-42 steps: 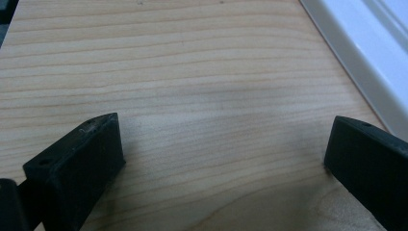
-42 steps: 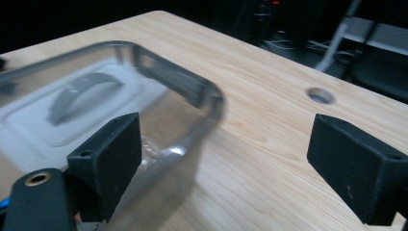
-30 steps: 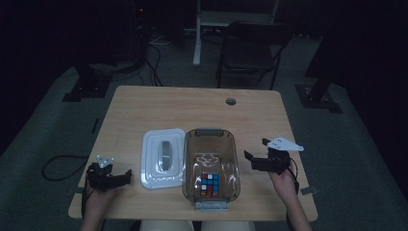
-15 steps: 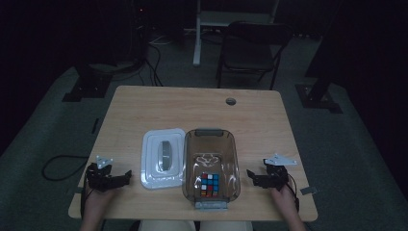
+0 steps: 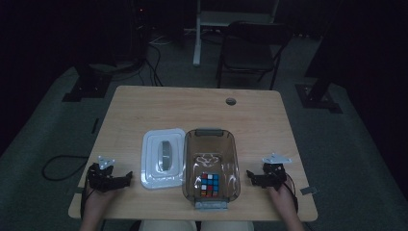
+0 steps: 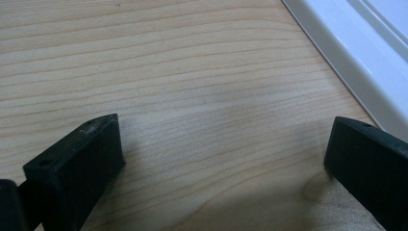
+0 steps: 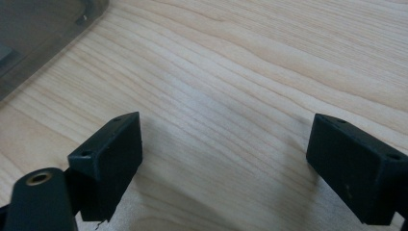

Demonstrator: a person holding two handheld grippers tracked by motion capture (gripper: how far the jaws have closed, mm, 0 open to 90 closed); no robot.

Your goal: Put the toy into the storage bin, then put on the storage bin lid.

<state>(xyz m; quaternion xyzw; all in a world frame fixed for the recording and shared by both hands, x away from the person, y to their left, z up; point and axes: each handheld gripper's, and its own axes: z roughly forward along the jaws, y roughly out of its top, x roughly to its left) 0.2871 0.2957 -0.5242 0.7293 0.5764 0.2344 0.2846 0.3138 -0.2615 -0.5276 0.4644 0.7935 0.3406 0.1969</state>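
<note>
both tools [image 5: 126, 176] [image 5: 251, 175] resting wide open, gripping nothing; risking knocking bin [image 5: 234, 163] or lid [image 5: 149, 163] on careless reach.

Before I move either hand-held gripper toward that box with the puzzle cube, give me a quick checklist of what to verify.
1. Left hand-held gripper open, nothing between its jaws: ok.
2. Right hand-held gripper open and empty, bare wood between its jaws: ok.
3. Lid off the box, lying flat beside it on its left: ok.
4. Puzzle cube inside the clear brown box, at its near end: ok.
5. Table free of clutter around the box and the lid: ok.
6. Whether the lid's edge touches the box: cannot tell.
</note>
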